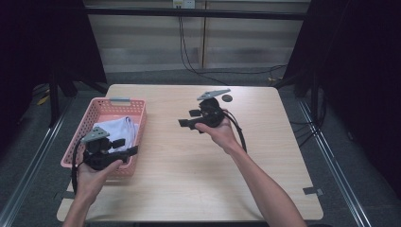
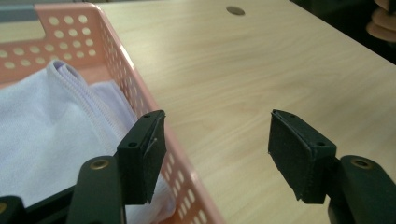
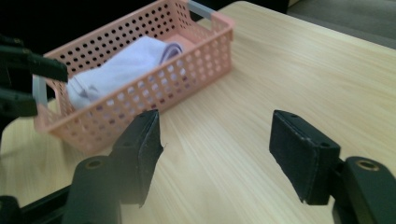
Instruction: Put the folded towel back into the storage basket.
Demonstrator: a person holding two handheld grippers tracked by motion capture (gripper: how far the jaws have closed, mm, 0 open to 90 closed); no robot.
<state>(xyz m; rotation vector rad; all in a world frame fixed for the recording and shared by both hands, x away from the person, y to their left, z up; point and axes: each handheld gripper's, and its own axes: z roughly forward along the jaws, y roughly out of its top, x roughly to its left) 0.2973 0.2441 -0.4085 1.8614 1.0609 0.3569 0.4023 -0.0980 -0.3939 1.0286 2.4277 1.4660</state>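
Pink plastic, pierced with round holes, forms the basket (image 1: 140,109) at the left edge of the pale wooden table (image 1: 189,161). Inside it we see a white cloth (image 1: 116,128), folded and lying against the basket floor; in the left gripper view its stitched hem runs close along the basket's near wall.

We hold the left gripper (image 1: 124,145) above the near end of the basket. Its jaws stand wide apart and grip nothing: in its own view one jaw hangs over the cloth and the basket rim, the other over bare table. Whether that jaw touches the cloth we cannot tell from this angle.

We hold the right gripper (image 1: 188,118) over the middle of the table, well apart from the basket, pointing towards it. Its jaws are also wide apart and empty, with bare wood between them in the right gripper view.

Near the table's far edge, just beyond the right gripper, lies a small dark disc (image 1: 227,98)
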